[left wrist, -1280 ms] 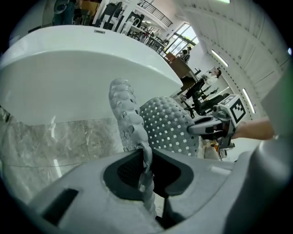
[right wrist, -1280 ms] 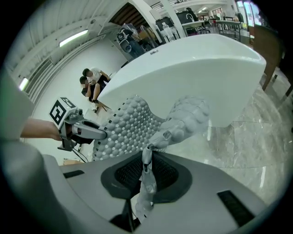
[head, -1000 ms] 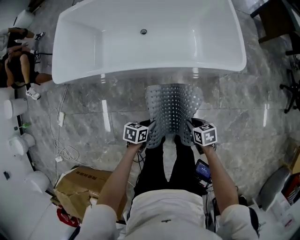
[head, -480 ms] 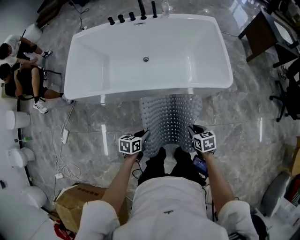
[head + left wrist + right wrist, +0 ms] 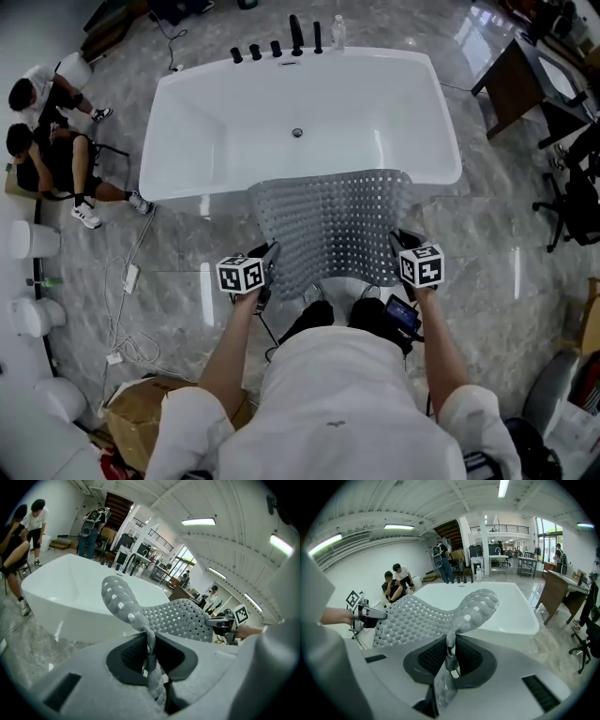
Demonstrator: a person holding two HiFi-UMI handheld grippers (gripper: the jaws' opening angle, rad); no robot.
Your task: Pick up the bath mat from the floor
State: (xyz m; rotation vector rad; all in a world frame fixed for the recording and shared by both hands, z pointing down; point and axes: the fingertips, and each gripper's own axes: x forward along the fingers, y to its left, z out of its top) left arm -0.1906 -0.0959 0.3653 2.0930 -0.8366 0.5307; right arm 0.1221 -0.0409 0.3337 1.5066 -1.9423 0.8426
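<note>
Grey marble floor (image 5: 497, 234) runs all round the white freestanding bathtub (image 5: 375, 103), and the person stands at the tub's near long side. A second ago the grey perforated rubber bath mat (image 5: 333, 220) was a narrow, bunched strip just in front of the tub, its near corners drawn close together and its far end short of the tub's wall. Now it is pulled out wide, and in the head view its far edge overlaps the tub's near rim.

The left hand-held gripper (image 5: 268, 259) has moved out along the tub's near side toward the tub's left end, and the right hand-held gripper (image 5: 398, 246) toward its right end, so the two are well apart. Both also sit higher against the tub than they did.

Each gripper's own view shows its jaws nearly together, with a pinched fold of the mat's corner clamped between the pads. From there the sheet stretches across to the other gripper, in front of the tub's side. The grip on both corners looks unchanged through the lift.

For the task this suggests the pick-up is nearly done. The mat seems to hang between the two grippers and clear of the floor beside the tub, though its far edge cannot be seen well enough to be sure.
</note>
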